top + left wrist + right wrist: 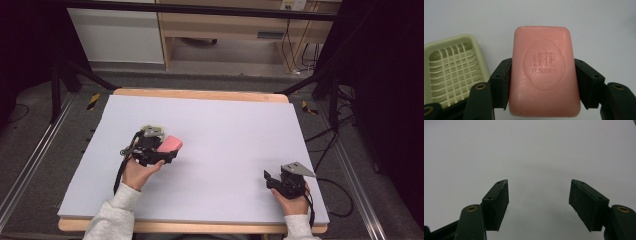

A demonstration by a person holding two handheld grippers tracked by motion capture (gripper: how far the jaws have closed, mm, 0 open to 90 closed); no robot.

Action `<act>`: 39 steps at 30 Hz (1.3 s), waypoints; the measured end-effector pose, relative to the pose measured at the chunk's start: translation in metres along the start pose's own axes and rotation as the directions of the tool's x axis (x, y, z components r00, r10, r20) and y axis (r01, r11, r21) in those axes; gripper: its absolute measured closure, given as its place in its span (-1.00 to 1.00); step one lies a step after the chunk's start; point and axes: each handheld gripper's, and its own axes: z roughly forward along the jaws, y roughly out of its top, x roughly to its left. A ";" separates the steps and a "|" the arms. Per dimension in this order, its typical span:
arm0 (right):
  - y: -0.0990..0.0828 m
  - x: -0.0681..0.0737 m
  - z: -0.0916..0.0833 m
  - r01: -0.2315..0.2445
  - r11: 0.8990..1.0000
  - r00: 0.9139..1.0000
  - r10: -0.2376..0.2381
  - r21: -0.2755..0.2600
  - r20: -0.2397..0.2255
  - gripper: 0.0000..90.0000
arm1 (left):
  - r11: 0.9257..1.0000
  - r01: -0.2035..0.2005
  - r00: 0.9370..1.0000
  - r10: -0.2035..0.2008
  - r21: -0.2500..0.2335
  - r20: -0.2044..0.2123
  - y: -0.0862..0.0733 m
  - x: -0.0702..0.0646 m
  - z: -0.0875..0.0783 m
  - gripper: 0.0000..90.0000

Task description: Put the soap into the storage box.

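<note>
Left gripper (543,82) pinching a pink rounded soap bar (544,72) beside a pale green slatted plastic soap dish (451,67), right gripper (539,202) resting spread near the desk's (225,125) front right corner

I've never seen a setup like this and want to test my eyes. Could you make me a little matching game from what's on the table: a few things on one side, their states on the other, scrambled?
Things:
1. pink rectangular soap bar
2. pale green plastic soap dish
3. left tool
4. right tool

States:
A. open, nothing between its jaws
B. empty, slatted bottom showing
C. clamped from both sides
D. shut on something pink

Pairs: 1-C, 2-B, 3-D, 4-A
</note>
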 end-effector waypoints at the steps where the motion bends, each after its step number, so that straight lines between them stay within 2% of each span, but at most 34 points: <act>1: 0.000 0.000 0.000 0.000 1.000 1.000 0.000 0.000 0.000 -0.29 | 1.000 0.000 1.000 0.000 0.003 -0.002 0.000 0.001 0.000 -0.17; 16: 0.000 0.000 0.001 0.002 1.000 1.000 -0.002 0.001 0.007 -0.29 | 0.999 0.040 0.998 -0.041 -0.028 -0.039 0.009 0.024 -0.005 -0.17; 26: 0.001 0.000 0.002 0.002 1.000 1.000 -0.002 0.000 0.007 -0.29 | 0.998 0.061 0.996 -0.063 -0.031 -0.064 0.013 0.040 0.000 -0.17; 39: 0.001 0.000 0.002 0.004 1.000 1.000 -0.004 -0.002 0.004 -0.29 | 0.995 0.100 0.989 -0.102 -0.023 -0.107 0.011 0.062 0.009 -0.17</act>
